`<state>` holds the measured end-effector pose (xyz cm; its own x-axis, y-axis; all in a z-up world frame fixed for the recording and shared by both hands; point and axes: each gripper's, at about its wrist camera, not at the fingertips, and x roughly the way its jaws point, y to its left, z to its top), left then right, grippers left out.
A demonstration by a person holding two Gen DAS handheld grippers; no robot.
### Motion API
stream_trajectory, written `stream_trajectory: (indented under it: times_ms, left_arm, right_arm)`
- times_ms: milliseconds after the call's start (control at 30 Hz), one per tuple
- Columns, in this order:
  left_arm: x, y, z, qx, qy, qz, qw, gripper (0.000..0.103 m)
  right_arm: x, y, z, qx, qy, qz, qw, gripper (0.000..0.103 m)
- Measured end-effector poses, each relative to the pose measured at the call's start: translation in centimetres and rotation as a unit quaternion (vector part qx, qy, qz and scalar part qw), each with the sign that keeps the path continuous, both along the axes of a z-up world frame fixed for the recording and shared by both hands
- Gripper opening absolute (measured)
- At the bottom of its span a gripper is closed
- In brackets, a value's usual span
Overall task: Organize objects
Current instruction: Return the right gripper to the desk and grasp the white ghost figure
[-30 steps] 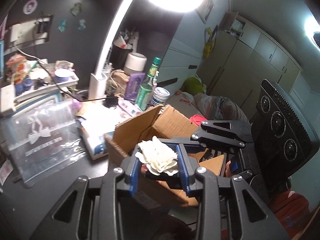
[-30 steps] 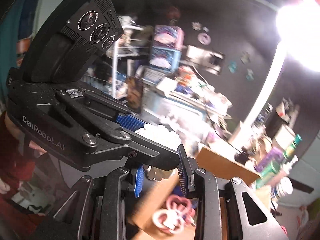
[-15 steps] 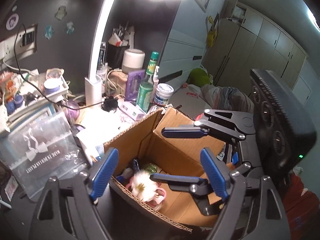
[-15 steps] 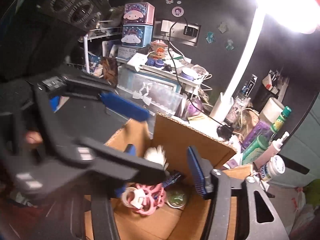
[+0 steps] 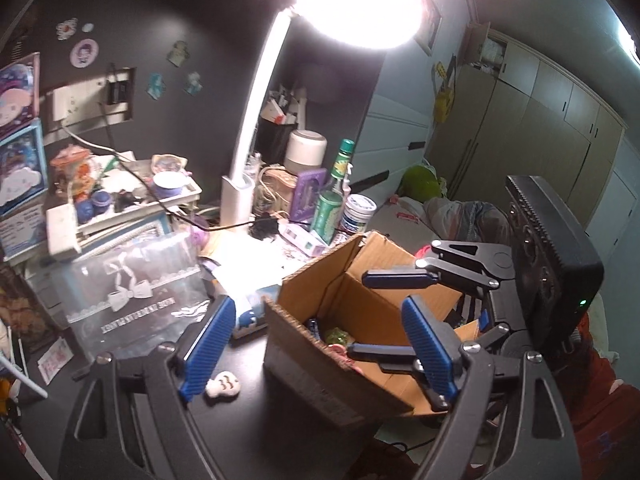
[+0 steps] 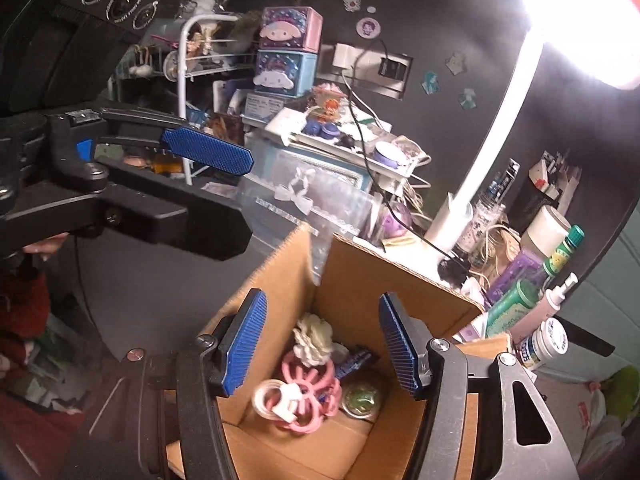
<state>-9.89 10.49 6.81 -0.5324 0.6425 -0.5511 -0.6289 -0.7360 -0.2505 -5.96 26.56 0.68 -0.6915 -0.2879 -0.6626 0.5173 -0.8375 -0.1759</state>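
Inside the cardboard box (image 6: 360, 280) lies a white flower (image 6: 314, 336), near the far corner of the box floor. It rests against a pink ring toy (image 6: 310, 392), and a white ring toy (image 6: 276, 398) lies on the pink one. A round green thing (image 6: 362, 400) sits just beside them, and a small dark blue packet (image 6: 354, 360) lies behind.

The right gripper (image 6: 322, 344) hangs over the open box. Its two blue pads are spread apart and nothing is between them. The flower shows in the gap, but lower down, on the box floor.

The left gripper (image 5: 316, 344) is spread wide too and pinches nothing. Its left pad is over the dark table (image 5: 248, 412), and its right pad is over the box. A small white charm (image 5: 224, 384) lies on the table just by the left pad.

Behind the box stands a white lamp (image 5: 256, 120) with a very bright head. Beside it are a green bottle (image 5: 332, 196), a white jar (image 5: 358, 214) and a purple pack (image 5: 306, 192). A clear bag with a white bow (image 5: 132, 296) lies to the left of the box.
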Motion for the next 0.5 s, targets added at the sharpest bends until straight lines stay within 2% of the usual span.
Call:
stream_trajectory:
  times_ms: [133,267,400,500]
  left_arm:
    - [1.2,-3.2,0.0,0.001,0.022,0.038,0.9990,0.087]
    - [2.5,-6.6,-1.2,-0.016,0.040,0.081,0.9958,0.088]
    - [3.6,-10.0,-3.2,-0.034,0.053,0.132,0.9893,0.088]
    - [4.6,-12.0,-5.5,-0.042,0.055,0.157,0.9851,0.088]
  right_arm:
    - [1.0,-2.6,0.5,-0.016,0.006,0.027,1.000,0.055]
    - [2.1,-6.7,0.0,-0.032,0.000,0.072,0.997,0.055]
    - [3.0,-11.0,-2.1,-0.038,-0.017,0.116,0.992,0.055]
    - [2.8,-13.2,-4.5,-0.046,-0.052,0.125,0.990,0.055]
